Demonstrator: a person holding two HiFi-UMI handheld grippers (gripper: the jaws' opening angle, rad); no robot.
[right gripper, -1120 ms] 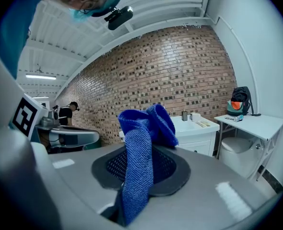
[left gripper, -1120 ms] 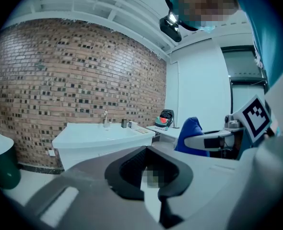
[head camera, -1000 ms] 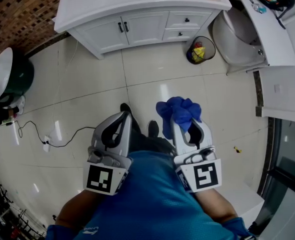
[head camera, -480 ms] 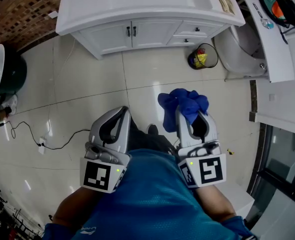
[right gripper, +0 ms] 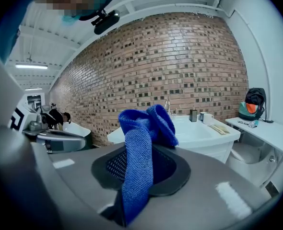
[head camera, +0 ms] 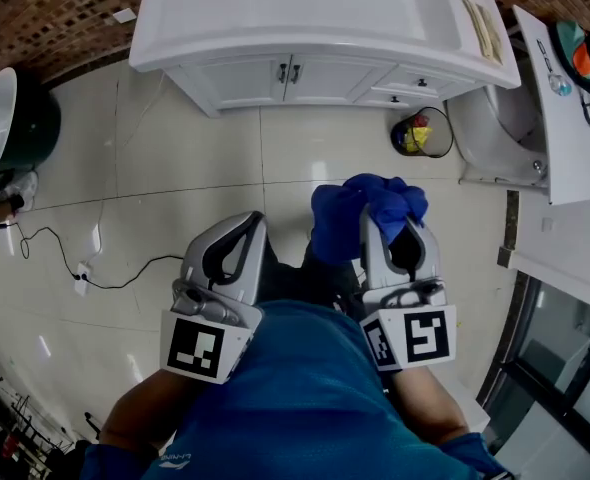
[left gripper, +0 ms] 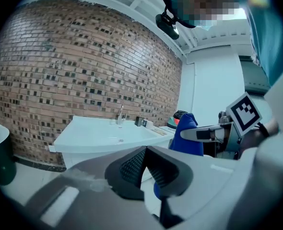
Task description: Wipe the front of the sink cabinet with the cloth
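Right gripper (right gripper: 142,172) is clamped on the blue cloth (right gripper: 142,143). It's nubby microfibre, bunched into a floppy wad above the dark meshy jaw pads with one strip hanging down between them. Left gripper (left gripper: 145,163) has its jaws pressed together with nothing in them. Both hover over glossy pale floor tiles (head camera: 185,158), well short of the white sink cabinet (head camera: 320,78) with its panelled doors and small dark handles.

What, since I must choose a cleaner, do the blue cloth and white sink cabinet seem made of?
The blue cloth looks like microfibre, probably: matte, fine knit texture, limp drape. The white sink cabinet looks like painted wood or board: smooth even finish, framed panel doors; its core cannot be told.
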